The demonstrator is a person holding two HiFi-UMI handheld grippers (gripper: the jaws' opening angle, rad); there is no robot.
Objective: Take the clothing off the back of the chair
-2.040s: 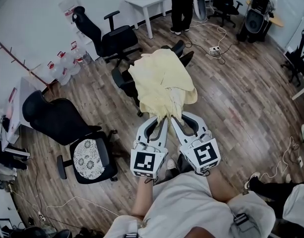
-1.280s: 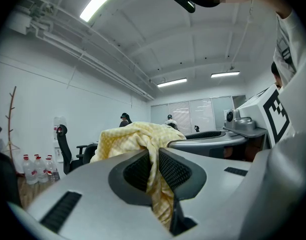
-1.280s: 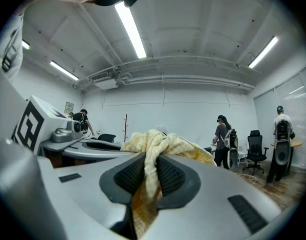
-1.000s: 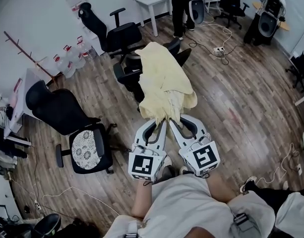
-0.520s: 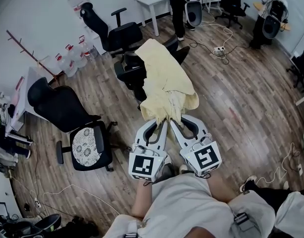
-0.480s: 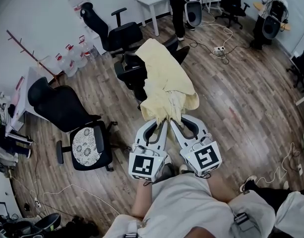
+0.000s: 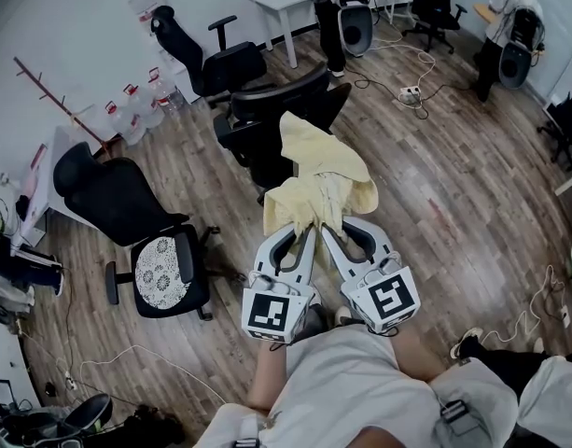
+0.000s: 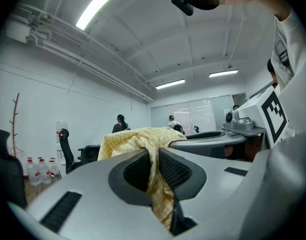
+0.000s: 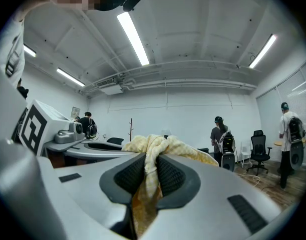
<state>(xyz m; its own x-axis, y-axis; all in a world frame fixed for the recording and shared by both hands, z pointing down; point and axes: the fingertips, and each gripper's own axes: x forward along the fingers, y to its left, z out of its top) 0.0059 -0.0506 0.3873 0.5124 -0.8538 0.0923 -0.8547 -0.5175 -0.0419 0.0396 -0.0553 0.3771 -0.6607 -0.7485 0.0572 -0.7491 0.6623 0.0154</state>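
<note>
Off the now bare chair back (image 7: 286,96), the yellow garment (image 7: 321,171) is sliding free, left gripper (image 7: 302,230) and right gripper (image 7: 328,231) each pinching its bunched edge, so removal is nearing completion.

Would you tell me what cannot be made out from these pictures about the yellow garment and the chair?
- Head view: whether the yellow garment's far end rests on the black chair; its own folds cover that spot.
- Head view: the tips of the left gripper and right gripper; the bunched garment covers them.
- Right gripper view: the cloth's near end, which runs off the bottom edge.
- Kind of garment: too bunched to tell.
</note>
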